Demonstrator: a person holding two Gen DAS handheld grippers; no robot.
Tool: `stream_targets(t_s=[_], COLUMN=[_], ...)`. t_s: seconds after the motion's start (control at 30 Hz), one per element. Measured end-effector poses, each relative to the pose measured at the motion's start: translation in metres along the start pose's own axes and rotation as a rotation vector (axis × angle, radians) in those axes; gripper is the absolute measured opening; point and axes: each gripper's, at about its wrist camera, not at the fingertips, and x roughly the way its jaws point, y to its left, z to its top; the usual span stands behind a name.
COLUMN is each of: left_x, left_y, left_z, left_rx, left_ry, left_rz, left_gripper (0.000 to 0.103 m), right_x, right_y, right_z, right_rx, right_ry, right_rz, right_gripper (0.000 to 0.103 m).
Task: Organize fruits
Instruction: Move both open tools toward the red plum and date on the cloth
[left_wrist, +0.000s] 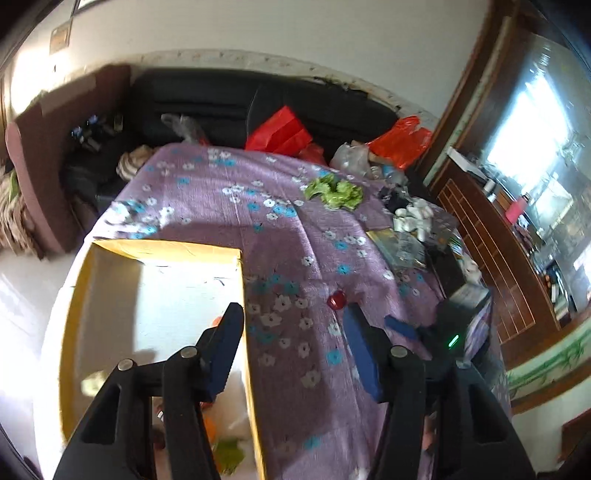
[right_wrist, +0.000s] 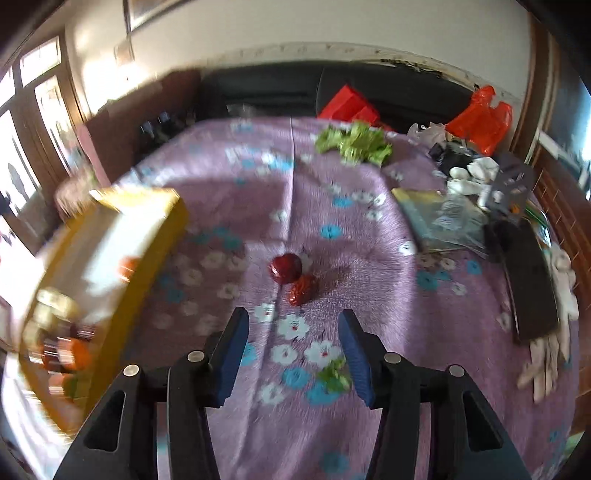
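A: Over a purple flowered cloth (right_wrist: 369, 295), the right gripper (right_wrist: 293, 354) hangs released, jaws apart with nothing between them. What sits ahead of it?

B: Two fruits, just beyond the fingertips and slightly left of centre: a round dark-red fruit (right_wrist: 286, 267) and, touching it on the near side, a longer red date (right_wrist: 301, 290). Both look glossy and smooth; the round one seems firm, the date wrinkled, though blur softens the detail.

A: And the left gripper (left_wrist: 293, 345)?

B: Also released and empty. Its left finger (left_wrist: 225, 347) hangs over the yellow box (left_wrist: 255, 369), its right finger over the cloth. The round fruit (left_wrist: 336, 300) shows just past its right fingertip, with the right gripper's blue pad beside it.

A: Where is the rest of the fruit?

B: In the box, below and left of both grippers: orange pieces (right_wrist: 79, 354) and something green, too smeared to name.

A: What could go wrong from here?

B: Likely three things. The two red fruits touch, so jaws closing on one may nudge the other, and a round fruit rolls easily on soft cloth. Both grippers sit near the same fruit, so they could knock together. And the green leafy scrap (right_wrist: 334, 376) by the right gripper's right finger could get pinched along with the cloth.

A: Anything else in frame?

B: A bunch of greens (right_wrist: 354, 144) far ahead, clutter to the right.
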Motion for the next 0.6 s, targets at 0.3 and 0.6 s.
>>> stream_targets(t_s=[0.3, 0.6], left_x=[0.080, -0.015], left_y=[-0.011, -0.050], left_z=[0.012, 0.065], left_rx=[-0.008, 0.217], left_ry=[0.109, -0.118], left_rz=[-0.007, 0.177], left_gripper=[0.055, 0.073], right_x=[0.051, -0.065], right_y=[0.008, -0.048], right_z=[-0.009, 0.074], right_rx=[-0.046, 0.007], right_ry=[-0.022, -0.098], right_rz=[-0.136, -0.172], right_gripper=[0.053, 0.040])
